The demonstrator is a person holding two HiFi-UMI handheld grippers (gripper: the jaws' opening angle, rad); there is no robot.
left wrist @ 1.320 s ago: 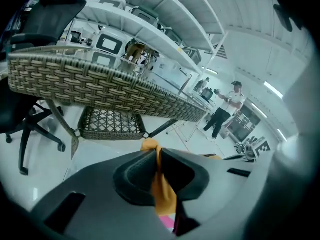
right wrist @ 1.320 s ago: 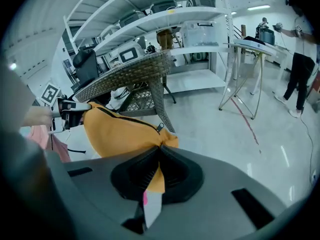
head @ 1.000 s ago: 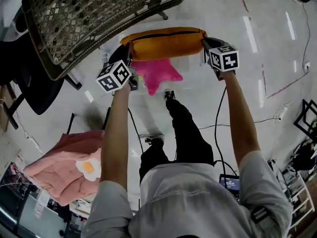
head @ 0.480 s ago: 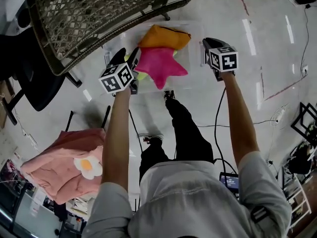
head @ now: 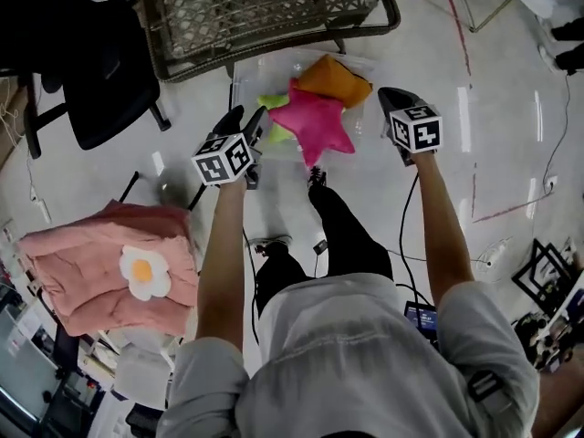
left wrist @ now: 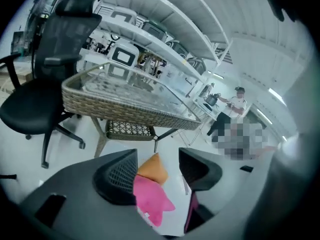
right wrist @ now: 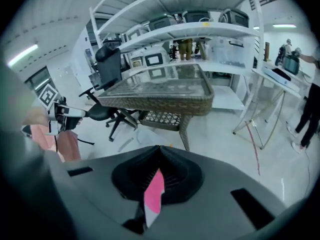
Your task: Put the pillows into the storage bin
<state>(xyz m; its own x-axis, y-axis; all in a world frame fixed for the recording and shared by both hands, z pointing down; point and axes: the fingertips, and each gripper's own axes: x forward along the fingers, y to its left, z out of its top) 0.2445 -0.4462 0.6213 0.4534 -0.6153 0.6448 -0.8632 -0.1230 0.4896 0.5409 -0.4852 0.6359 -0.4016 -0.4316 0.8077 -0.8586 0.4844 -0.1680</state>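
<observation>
Since the orange rectangular fabric pillow (head: 336,78) was stretched between both tools above the bin a second ago, it has been let go. It now lies inside the clear plastic storage bin (head: 265,67) on the floor, touching the pink star-shaped plush pillow (head: 315,121) already there. A yellow-green plush item (head: 274,108) shows at the star's left edge, also in the bin; its shape cannot be made out.

Left gripper (head: 246,117): jaws well apart and just starting to close, with nothing between the pads. The two pillows are seen only beyond the gap, lower down.

Right gripper (head: 391,97): jaws together, holding nothing. A pink sliver shows through the slit; it is judged to be the star pillow below, since the head view has this tool clear of the bin's contents.

Both tools hover at the bin's near side, left and right of the pile.

Finding: the orange pillow's transfer is complete.

Outstanding: a pink quilted cushion with a fried-egg motif (head: 109,272) sits well apart at the person's left, outside the bin. If it counts as a pillow, it is the next item.

The woven wicker table (head: 265,7) stands just behind the bin and does not appear to obstruct access
</observation>
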